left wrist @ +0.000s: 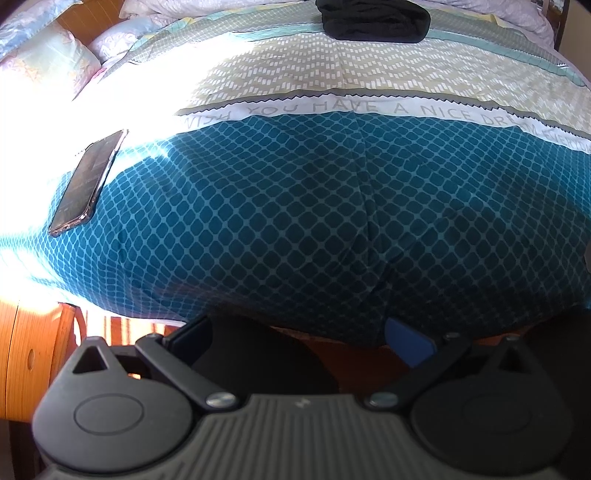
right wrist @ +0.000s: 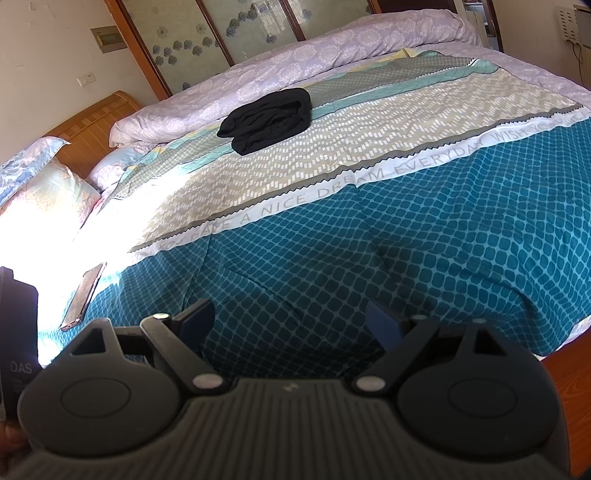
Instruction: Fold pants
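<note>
Black pants lie in a folded, bunched pile on the far part of the bed cover, near the rolled lilac quilt; they also show at the top edge of the left wrist view. My left gripper is open and empty, low at the near edge of the bed, far from the pants. My right gripper is open and empty, over the teal part of the cover, also well short of the pants.
A phone lies on the cover's left side, also in the right wrist view. The teal and beige bed cover spans the bed. Pillows and a wooden headboard are at the left. A lilac quilt lies along the far side.
</note>
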